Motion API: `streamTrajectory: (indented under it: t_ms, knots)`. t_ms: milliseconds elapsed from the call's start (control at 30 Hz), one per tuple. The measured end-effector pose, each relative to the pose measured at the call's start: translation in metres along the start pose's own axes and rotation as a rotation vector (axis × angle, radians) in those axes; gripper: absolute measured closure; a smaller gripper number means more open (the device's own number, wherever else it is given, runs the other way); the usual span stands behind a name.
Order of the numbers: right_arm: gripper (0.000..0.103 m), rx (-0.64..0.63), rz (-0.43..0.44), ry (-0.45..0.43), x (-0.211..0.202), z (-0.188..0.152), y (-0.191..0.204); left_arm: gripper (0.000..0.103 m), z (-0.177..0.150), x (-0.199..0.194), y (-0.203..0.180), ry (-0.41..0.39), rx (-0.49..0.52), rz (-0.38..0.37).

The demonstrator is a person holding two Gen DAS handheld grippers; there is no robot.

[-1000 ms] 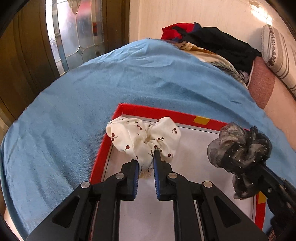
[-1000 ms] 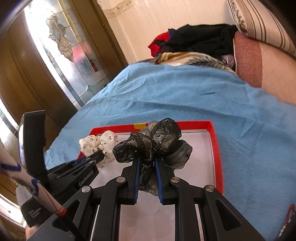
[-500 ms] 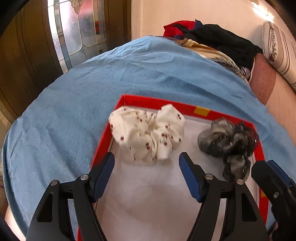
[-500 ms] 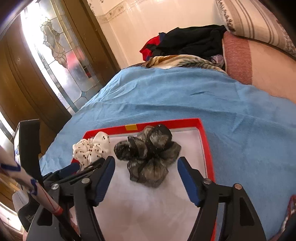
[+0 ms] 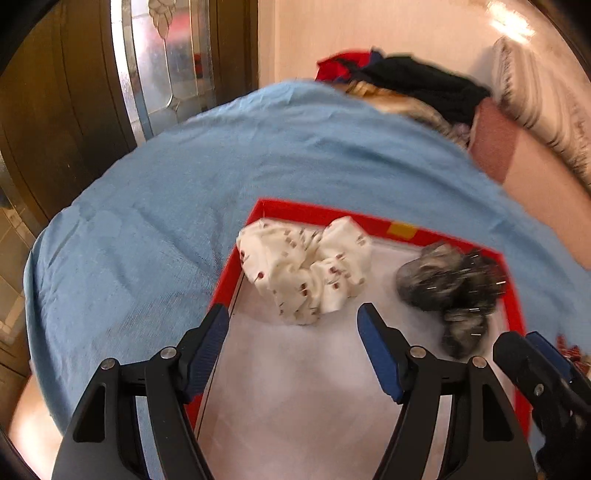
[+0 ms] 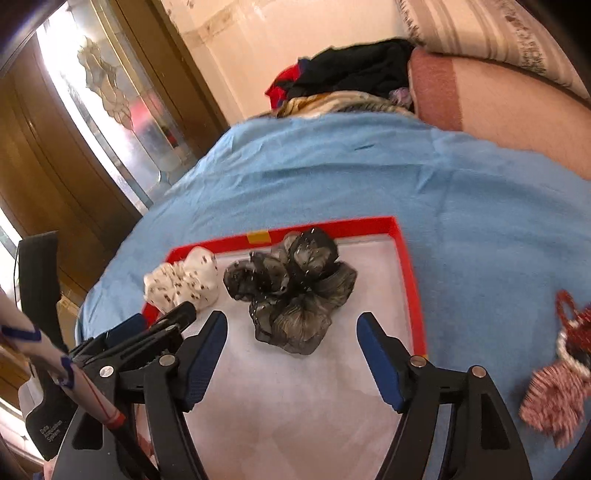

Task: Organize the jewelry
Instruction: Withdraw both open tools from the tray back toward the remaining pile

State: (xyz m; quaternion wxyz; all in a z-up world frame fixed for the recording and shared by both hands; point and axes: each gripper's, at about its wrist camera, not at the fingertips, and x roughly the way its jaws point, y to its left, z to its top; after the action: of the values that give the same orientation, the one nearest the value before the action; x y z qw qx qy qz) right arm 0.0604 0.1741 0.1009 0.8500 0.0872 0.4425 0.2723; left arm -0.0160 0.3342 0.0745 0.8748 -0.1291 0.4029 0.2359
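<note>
A red-rimmed tray with a white floor lies on the blue blanket. A white scrunchie with red dots rests in its far left corner. A black and grey sheer scrunchie lies to its right. My left gripper is open, just short of the white scrunchie, nothing between its fingers. My right gripper is open too, its blue pads either side of the dark scrunchie's near edge without touching. The right gripper's tip shows at the left wrist view's right edge.
A red and white beaded piece lies on the blue blanket right of the tray. Piled clothes and a striped pillow sit at the far end. A wooden door with patterned glass stands left.
Both grippers let go: the left released the white scrunchie, the right the dark one, and both scrunchies now lie in the tray. Both grippers opened wide and drew back toward me.
</note>
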Motion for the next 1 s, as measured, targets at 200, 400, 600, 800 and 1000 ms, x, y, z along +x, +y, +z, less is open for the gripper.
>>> streamTrajectory:
  t_ms: [200, 400, 600, 800, 1000]
  knots:
    - [0.026, 0.031, 0.021, -0.099, -0.073, -0.01, -0.012, 0.031, -0.009, -0.069, -0.01, -0.176, 0.014, -0.011]
    - [0.026, 0.055, -0.064, -0.135, -0.153, -0.036, -0.027, 0.029, -0.034, -0.12, -0.043, -0.172, 0.065, -0.148]
    - [0.018, 0.022, -0.119, -0.26, -0.247, -0.034, -0.021, 0.026, -0.056, -0.143, -0.09, -0.139, 0.196, -0.209]
    - [0.018, 0.13, -0.175, -0.303, -0.289, -0.051, -0.08, 0.026, -0.081, -0.16, -0.125, -0.094, 0.274, -0.318]
    - [0.022, 0.303, -0.221, -0.286, -0.329, -0.079, -0.127, 0.026, -0.096, -0.163, -0.151, -0.067, 0.329, -0.343]
